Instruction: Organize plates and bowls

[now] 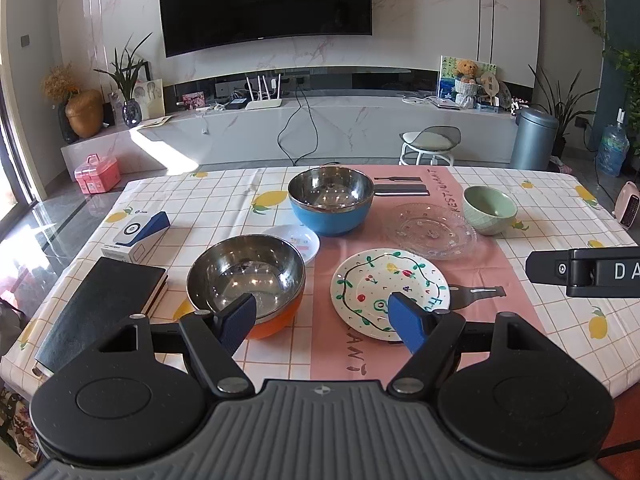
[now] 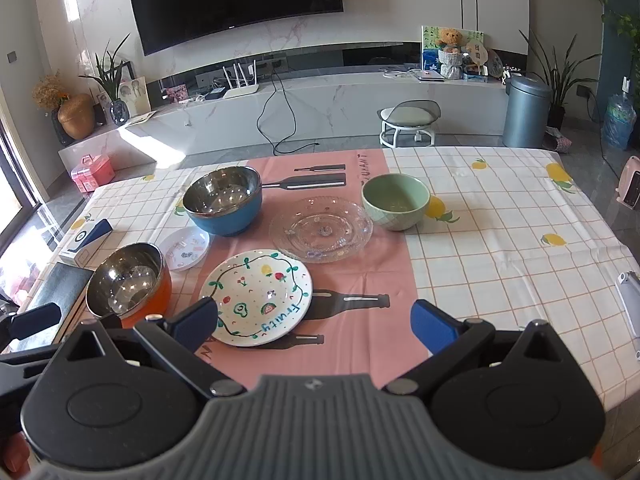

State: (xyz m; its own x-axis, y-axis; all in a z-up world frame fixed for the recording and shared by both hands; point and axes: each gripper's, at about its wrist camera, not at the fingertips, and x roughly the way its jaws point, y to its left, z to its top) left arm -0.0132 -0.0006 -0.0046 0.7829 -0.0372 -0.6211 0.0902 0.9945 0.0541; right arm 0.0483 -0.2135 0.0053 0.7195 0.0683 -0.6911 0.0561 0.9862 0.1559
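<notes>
Plates and bowls sit spread over the table [image 1: 560, 320], none stacked, all ahead of the two grippers.

Largest is the blue-sided steel bowl [image 1: 331, 200], far ahead of the left gripper [image 1: 322, 318] and upright on the pink runner's edge. The orange-sided steel bowl [image 1: 246, 280] stands directly in front of the left gripper's left-hand finger [image 1: 236, 326]; the blue pad overlaps the bowl's near rim in that view, but whether it touches cannot be told. The clear glass plate [image 2: 321, 229] lies ahead and slightly left of the right gripper [image 2: 316, 324], between the blue-sided bowl and the green bowl [image 2: 396, 201], which is just beside the glass plate's right rim. The painted plate [image 2: 256, 298], white with fruit drawings and the word "Fruity", lies nearest, just in front of the right gripper's left-hand finger [image 2: 192, 322] and partly behind the left gripper's right-hand finger [image 1: 406, 322]. The small white saucer [image 1: 298, 240] sits behind the orange-sided bowl, partly hidden by it.

Left gripper: jaws spread wide, holding nothing. Right gripper: jaws spread wide, holding nothing, above the pink runner [image 2: 372, 268].

Off to the left gripper's left lie a black notebook [image 1: 104, 304] and, beyond it, a white and blue box [image 1: 136, 236].
</notes>
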